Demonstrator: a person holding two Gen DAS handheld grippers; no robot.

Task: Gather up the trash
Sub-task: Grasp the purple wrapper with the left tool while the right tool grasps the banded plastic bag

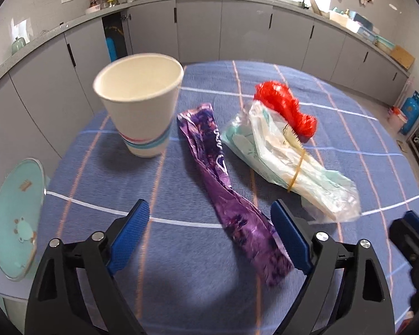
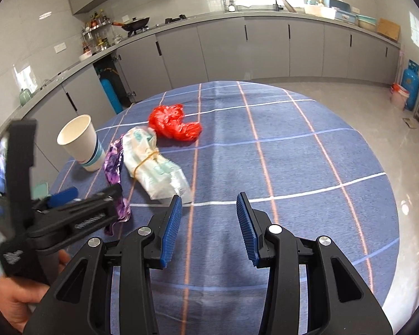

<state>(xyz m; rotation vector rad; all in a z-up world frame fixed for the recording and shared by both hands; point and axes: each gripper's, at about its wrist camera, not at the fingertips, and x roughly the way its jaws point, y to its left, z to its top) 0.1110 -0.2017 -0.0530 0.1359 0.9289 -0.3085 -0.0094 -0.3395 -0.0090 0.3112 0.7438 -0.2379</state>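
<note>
On the round table with a blue checked cloth lie a purple wrapper, a clear plastic bag bound with a rubber band and a crumpled red bag. A white paper cup stands upright at the left. My left gripper is open, low over the near end of the purple wrapper. My right gripper is open and empty above bare cloth, right of the trash. The right wrist view shows the cup, purple wrapper, clear bag, red bag and left gripper.
A teal round stool or lid sits beside the table at the left. Grey kitchen cabinets run behind the table. A blue gas cylinder and a red-and-white bucket stand on the floor at the far right.
</note>
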